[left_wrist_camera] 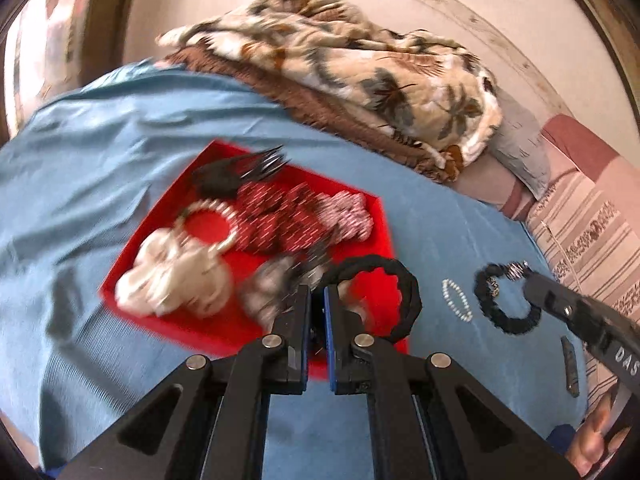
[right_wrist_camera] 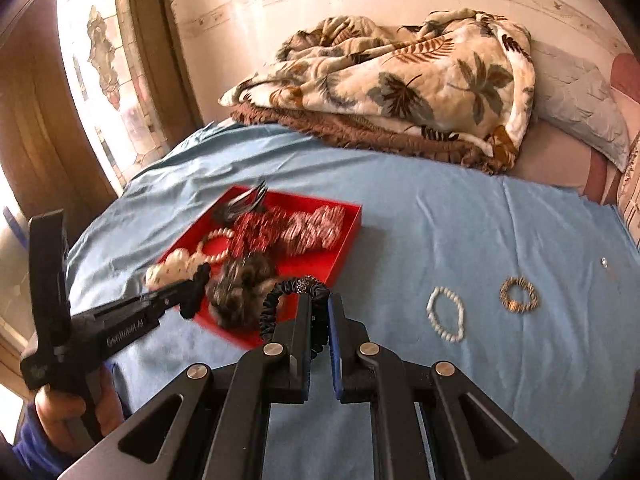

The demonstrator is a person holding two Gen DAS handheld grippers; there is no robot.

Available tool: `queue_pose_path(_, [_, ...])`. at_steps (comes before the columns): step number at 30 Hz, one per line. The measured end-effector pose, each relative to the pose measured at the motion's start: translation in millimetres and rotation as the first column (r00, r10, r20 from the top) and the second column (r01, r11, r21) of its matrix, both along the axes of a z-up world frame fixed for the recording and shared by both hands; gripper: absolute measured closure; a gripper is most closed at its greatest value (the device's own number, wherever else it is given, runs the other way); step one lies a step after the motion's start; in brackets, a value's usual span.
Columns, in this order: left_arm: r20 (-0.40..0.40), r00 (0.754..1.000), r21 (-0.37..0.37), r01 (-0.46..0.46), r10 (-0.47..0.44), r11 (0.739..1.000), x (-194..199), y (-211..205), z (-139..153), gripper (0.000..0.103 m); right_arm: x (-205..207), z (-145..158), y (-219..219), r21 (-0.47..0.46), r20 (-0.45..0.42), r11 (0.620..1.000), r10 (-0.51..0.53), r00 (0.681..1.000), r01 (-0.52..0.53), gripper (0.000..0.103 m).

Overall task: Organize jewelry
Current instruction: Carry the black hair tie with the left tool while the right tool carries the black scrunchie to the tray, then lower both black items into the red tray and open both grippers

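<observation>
1. Jewelry and hair bits are mostly piled in the red tray (right_wrist_camera: 347,216) on the bed's blue sheet (right_wrist_camera: 460,208): a cream scrunchie (left_wrist_camera: 172,280), a pearl bracelet (left_wrist_camera: 208,220), red patterned scrunchies (left_wrist_camera: 288,216) and a black clip (left_wrist_camera: 236,172) at the back.
2. Left claw (left_wrist_camera: 317,300) is clamped on a black hair tie (left_wrist_camera: 400,276), held just over the tray's near corner.
3. Right claw (right_wrist_camera: 320,304) is pinched tight on a dark scrunchie with a sparkly bead (right_wrist_camera: 276,300), also by the tray's near edge.
4. Further right, loose on the sheet: a white bead bracelet (right_wrist_camera: 446,314), then a gold-ish ring bracelet (right_wrist_camera: 519,294).
5. Leafy blanket (right_wrist_camera: 400,84) is bunched at the back.
</observation>
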State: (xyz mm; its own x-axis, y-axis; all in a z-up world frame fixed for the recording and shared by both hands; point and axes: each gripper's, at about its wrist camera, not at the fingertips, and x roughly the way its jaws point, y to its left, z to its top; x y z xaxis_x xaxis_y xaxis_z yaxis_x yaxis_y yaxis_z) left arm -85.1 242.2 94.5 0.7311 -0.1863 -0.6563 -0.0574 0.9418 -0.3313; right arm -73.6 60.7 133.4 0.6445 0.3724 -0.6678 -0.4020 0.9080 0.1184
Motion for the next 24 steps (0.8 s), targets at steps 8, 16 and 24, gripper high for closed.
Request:
queue_pose_path(8, [-0.027,0.997,-0.003,0.072,-0.072,0.997,19.2,-20.4,-15.7,0.097,44.6,-2.4,6.1,-0.015,-0.039,0.999,-0.03,0.999,0.029,0.094])
queue_pose_path(16, [-0.082,0.989,-0.033,0.118,-0.121,0.992,31.6,-24.4,-42.8,0.097,95.4,-31.6,42.2,-0.007,-0.151,1.0,0.01,0.988,-0.011,0.094])
queue_pose_path(24, [-0.101,0.988,-0.065,0.113,-0.119,0.991,41.1,-15.7,-50.2,0.097,121.0,-56.6,64.2,-0.029,-0.224,0.999,0.017,0.974,-0.024,0.094])
